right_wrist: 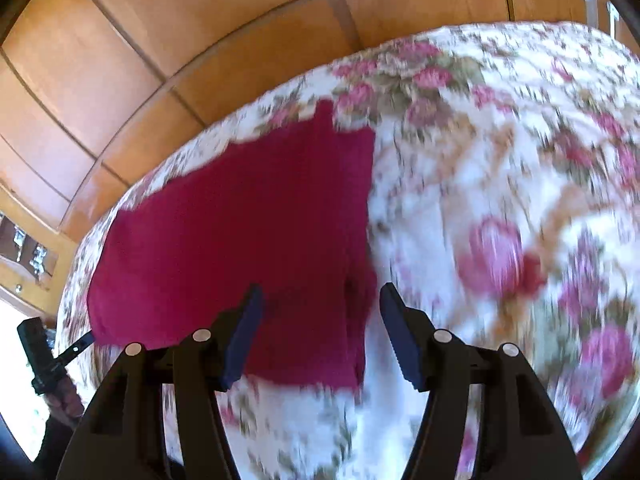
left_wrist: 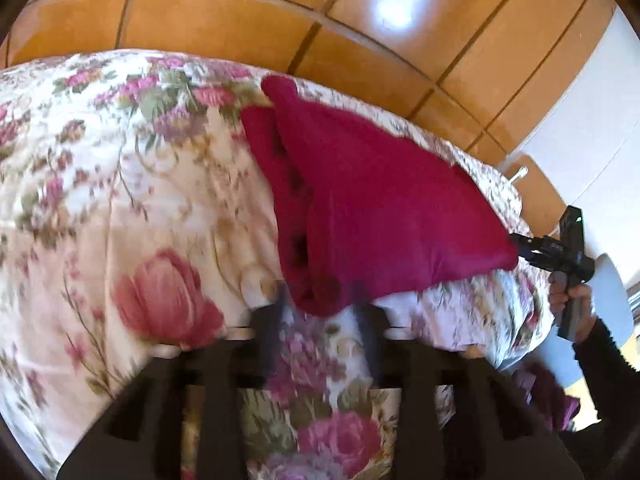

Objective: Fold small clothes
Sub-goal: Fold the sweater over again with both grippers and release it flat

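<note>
The cloth (left_wrist: 380, 208) is being readied for folding. The right gripper (right_wrist: 320, 288) is being held wide open and empty, and the left gripper's (left_wrist: 322, 304) grip cannot be told. Pinching of the near edge is probably being called for next.

garment (right_wrist: 240, 248) lies on bed (right_wrist: 480, 200); wood panelling (right_wrist: 160, 40) behind bed; left gripper (right_wrist: 86, 340) at garment's corner.

One crimson garment (left_wrist: 372, 216) lies on one floral bedspread (left_wrist: 120, 184). Two grippers show: the left gripper (left_wrist: 324, 312), its two dark fingers (left_wrist: 276, 312) spread apart, and the right gripper (right_wrist: 320, 332), with two blue-padded fingers (right_wrist: 244, 340) likewise apart. Behind stands one wooden panelled headboard (left_wrist: 224, 28).
</note>
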Demonstrator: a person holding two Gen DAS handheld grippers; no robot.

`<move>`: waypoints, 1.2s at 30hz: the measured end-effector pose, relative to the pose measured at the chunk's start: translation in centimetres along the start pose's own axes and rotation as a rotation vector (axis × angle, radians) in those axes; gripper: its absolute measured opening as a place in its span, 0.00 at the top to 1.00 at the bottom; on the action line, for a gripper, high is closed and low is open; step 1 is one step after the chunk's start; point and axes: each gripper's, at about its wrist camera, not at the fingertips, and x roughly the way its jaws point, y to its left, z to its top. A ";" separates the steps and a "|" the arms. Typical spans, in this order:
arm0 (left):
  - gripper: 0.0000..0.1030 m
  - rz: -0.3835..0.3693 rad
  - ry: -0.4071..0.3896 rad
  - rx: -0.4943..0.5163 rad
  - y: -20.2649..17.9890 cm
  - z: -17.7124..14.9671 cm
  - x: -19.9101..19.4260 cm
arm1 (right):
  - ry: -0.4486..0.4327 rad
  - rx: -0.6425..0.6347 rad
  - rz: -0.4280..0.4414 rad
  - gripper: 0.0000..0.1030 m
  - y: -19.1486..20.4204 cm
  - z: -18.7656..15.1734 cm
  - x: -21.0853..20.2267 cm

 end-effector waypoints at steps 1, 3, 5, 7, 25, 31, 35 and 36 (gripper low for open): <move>0.59 -0.002 -0.004 0.007 -0.2 -0.2 0.3 | 0.010 -0.001 0.005 0.43 -0.1 -0.6 -0.1; 0.59 -0.017 0.000 0.004 -0.2 -0.2 0.8 | 0.019 0.004 0.011 0.46 -0.4 -1.3 0.0; 0.60 -0.036 -0.003 -0.012 0.1 0.1 1.5 | 0.036 0.014 0.029 0.53 -0.4 -1.5 0.5; 0.87 -0.057 0.004 -0.017 0.0 0.4 2.0 | 0.065 0.000 0.036 0.67 -0.2 -1.4 1.1; 0.90 0.020 0.033 0.043 -0.5 -0.1 -0.7 | 0.078 -0.136 -0.135 0.68 0.4 -1.9 0.5; 0.69 0.022 -0.139 -0.042 0.2 1.8 -3.9 | -0.050 -0.209 -0.141 0.47 3.9 0.0 -2.8; 0.69 0.041 -0.175 0.003 -2.0 3.7 -2.6 | -0.085 -0.341 -0.130 0.40 9.4 1.1 -0.5; 0.69 0.046 -0.171 0.015 -2.7 4.2 -1.9 | -0.090 -0.367 -0.140 0.36 10.4 1.3 0.3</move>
